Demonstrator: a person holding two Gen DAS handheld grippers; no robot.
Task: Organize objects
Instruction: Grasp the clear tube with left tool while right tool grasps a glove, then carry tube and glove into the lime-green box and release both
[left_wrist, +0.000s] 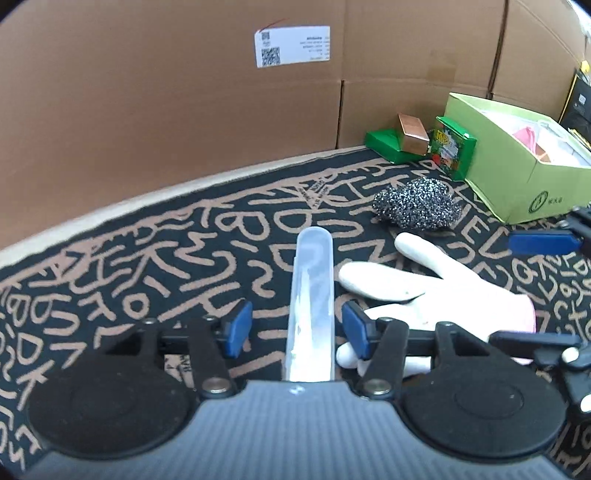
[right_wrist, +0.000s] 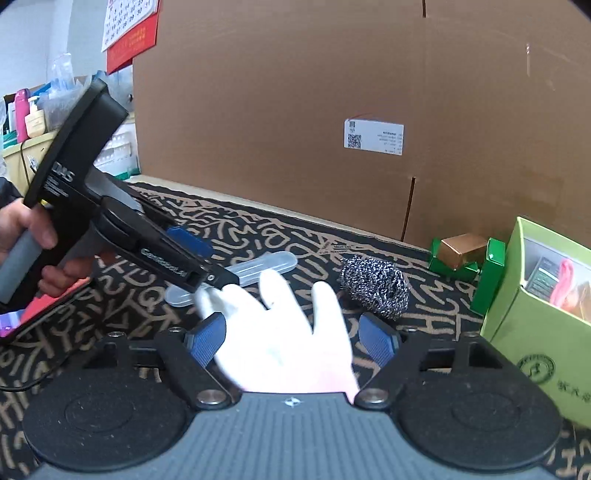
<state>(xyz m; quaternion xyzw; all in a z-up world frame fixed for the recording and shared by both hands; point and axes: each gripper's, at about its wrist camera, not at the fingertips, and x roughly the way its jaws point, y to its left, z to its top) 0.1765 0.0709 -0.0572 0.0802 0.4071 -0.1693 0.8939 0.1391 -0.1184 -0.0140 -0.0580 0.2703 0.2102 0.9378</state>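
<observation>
While the left hand-held gripper (left_wrist: 293, 328) stands with pads apart around a clear plastic case (left_wrist: 312, 295) without touching it, the right hand-held gripper (right_wrist: 293, 338) gapes astride a white glove (right_wrist: 280, 332) on the counter (left_wrist: 110, 266). Just right, a green box (right_wrist: 535, 332) holds pink items.

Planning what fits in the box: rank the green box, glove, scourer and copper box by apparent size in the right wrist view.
1. Glove, though it lies nearest the camera, so its lead is unsure.
2. Green box, partly cut off by the gripper.
3. Scourer.
4. Copper box.
</observation>
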